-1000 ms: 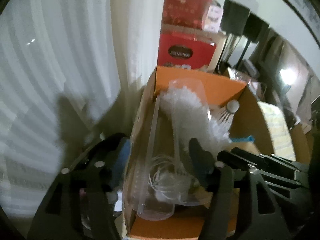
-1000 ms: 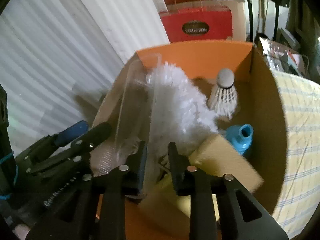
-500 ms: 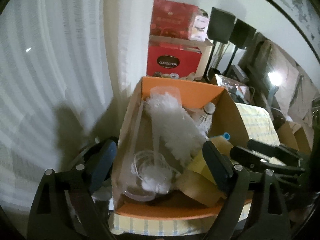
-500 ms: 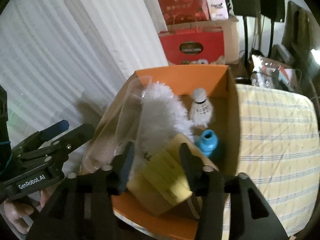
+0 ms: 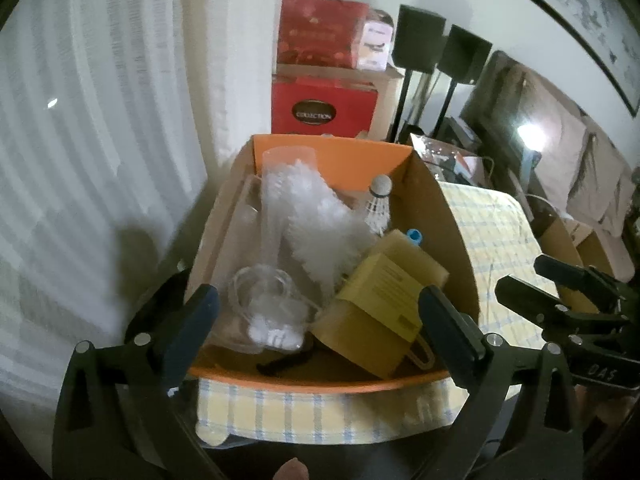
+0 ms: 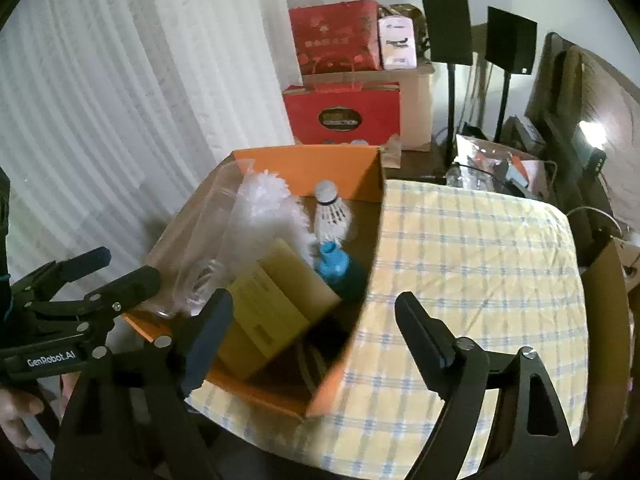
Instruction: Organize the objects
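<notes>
1. Hovering over the near edge of the orange box [image 5: 332,152], the left gripper [image 5: 316,316] has its jaws spread wide, nothing between them.
2. Just ahead of its left finger lies a clear plastic bag [image 5: 264,300], with the white fluffy duster [image 5: 316,220] slanting away beyond it.
3. In front of its right finger sits the yellow carton [image 5: 384,300] (tilted, label up); farther off, a shuttlecock [image 5: 378,204] and a blue bottle [image 6: 334,264].
4. The right gripper [image 6: 316,320] is also gaping and empty, its left finger over the carton, its right finger above the checked tablecloth [image 6: 472,264].
</notes>
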The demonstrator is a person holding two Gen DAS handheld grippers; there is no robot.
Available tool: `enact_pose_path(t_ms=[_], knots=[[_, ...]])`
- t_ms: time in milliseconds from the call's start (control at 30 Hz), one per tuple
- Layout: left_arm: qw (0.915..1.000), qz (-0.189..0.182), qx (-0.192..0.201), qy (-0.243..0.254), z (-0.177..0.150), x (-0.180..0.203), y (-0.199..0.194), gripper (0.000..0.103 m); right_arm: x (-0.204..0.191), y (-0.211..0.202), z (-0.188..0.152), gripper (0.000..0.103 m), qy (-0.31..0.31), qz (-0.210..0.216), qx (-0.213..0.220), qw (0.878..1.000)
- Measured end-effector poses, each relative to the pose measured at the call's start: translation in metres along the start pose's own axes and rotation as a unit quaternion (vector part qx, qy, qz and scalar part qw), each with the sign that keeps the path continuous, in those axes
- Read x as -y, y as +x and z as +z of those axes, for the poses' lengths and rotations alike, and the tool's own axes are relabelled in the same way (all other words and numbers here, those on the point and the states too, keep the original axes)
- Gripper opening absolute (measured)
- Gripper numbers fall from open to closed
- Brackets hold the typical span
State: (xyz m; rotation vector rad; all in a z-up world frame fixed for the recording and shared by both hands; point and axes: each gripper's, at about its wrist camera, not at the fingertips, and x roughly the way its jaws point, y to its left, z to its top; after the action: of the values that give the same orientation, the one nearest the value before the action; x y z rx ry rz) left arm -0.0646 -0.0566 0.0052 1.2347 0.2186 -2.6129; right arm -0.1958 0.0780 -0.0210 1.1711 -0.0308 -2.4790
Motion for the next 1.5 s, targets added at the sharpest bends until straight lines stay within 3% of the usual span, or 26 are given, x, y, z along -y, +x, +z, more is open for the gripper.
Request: enact_pose_path(t_ms=[233, 367, 767, 1233, 1500], knots=[[0.9999, -0.012, 0.0, 0.007, -0.013, 0.02, -0.009, 0.1, 0.019, -0.024, -0.015, 0.092, 0.007, -0.012, 0.01, 1.0], [0.9997, -0.013, 0.006, 0.02, -0.02, 0.033, -0.014, 0.1, 0.027, -0.038, -0.024, 0.102, 0.009, -0.021, 0.022, 0.999], [0.9994, -0.032, 0.0, 0.017, -0.04, 0.052, -0.02, 0.1, 0.047, -0.059, -0.053, 0.102, 0.022, -0.045, 0.035, 0.998], [0.9989, -0.039, 0.02, 0.019, -0.068, 0.067, -0.043, 0.103, 0.061, -0.084, -0.089, 0.102, 0.036, -0.049, 0.042, 0.997], [0.9985, -0.041, 0.021, 0.029, -0.082, 0.079, -0.049, 0.103, 0.065, -0.1, -0.107, 0.102, 0.035, -0.075, 0.053, 0.995]])
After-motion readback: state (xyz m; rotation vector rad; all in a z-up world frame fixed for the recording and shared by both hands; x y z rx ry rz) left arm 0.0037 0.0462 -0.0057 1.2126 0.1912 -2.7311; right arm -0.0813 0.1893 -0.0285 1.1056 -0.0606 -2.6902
